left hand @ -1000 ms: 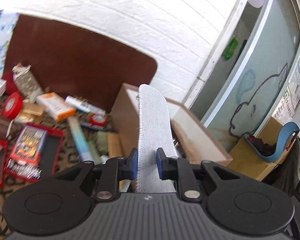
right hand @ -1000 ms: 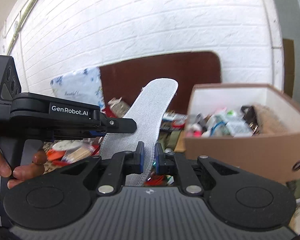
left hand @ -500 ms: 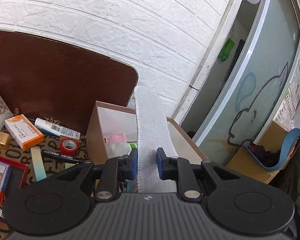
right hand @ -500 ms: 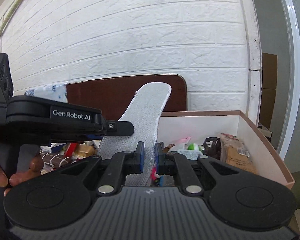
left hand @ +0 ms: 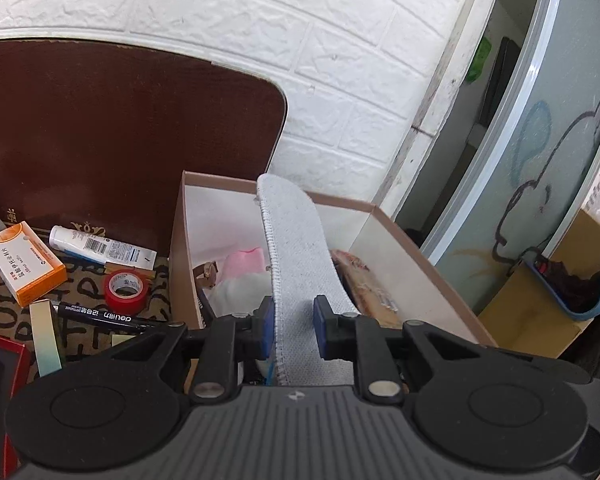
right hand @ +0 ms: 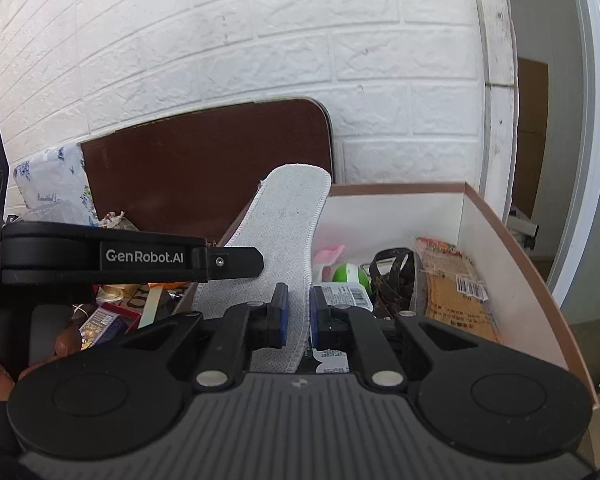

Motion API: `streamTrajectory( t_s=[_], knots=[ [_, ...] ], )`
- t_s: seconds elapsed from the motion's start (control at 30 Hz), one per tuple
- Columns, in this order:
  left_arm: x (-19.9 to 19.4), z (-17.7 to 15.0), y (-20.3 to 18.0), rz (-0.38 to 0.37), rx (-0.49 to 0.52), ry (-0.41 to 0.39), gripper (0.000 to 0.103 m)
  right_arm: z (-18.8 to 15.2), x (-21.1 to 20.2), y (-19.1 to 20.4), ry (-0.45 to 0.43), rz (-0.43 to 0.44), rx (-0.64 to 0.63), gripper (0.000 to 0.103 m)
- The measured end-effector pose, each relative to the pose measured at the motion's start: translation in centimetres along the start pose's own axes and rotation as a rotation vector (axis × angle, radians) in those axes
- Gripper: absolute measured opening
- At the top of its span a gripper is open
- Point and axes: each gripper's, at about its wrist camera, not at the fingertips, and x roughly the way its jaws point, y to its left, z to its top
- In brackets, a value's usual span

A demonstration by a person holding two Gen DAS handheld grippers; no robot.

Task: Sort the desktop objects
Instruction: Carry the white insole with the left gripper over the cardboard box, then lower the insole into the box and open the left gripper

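**Over the brown box, two claws share one grey insole**

Above the open cardboard box [left hand: 400, 240] at the worktop's right end, near the white brick wall, a grey fabric insole [left hand: 300, 264] stands tilted, its rounded toe rising past the box's far rim. The left claw [left hand: 291, 328] has its blue pads pressed against both faces of the insole near the heel, clenched on it. The right claw [right hand: 298, 314] grips the same insole [right hand: 288, 216] along its stitched edge, pads closed against the fabric. From the right wrist view, the left tool's black arm reaches across in front of the insole, with the person's fingers [right hand: 66, 340] wrapped round its handle.

Inside the box lie a brown packaged snack [right hand: 452, 292] against the right wall, a dark strap [right hand: 392, 272], a green-and-white item [right hand: 350, 274] and something pink [left hand: 244, 260].

Left of the box, on the patterned worktop cover, sit a roll of red tape [left hand: 125, 289], a black marker [left hand: 100, 314], a white tube [left hand: 100, 248] and an orange-and-white carton [left hand: 24, 262]. A dark brown board [left hand: 120, 140] leans against the wall behind them.
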Motion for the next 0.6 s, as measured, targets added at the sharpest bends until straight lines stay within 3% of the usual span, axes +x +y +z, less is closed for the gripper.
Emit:
streamTrajectory(
  t_s=[0.2,0.3,0.43,0.53,0.6],
  knots=[
    [1.7,-0.4,0.5,0.007,0.000,0.054,0.017,-0.6,2.0,-0.7,0.056,0.021,0.027,0.009],
    [1.9,-0.6,-0.1,0.016,0.055,0.044,0.017,-0.8,2.5,0.0,0.075,0.028,0.005,0.009],
    [1.9,-0.6,-0.1,0.008,0.055,0.042,0.017,-0.8,3.0,0.5,0.088,0.023,-0.021,0.009],
    [1.9,-0.7,0.1,0.006,0.057,0.037,0.021,-0.8,3.2,0.5,0.099,0.010,-0.024,0.009],
    [1.7,-0.7,0.1,-0.001,0.055,0.033,0.030,-0.8,3.3,0.5,0.109,-0.004,-0.030,0.010]
  ],
)
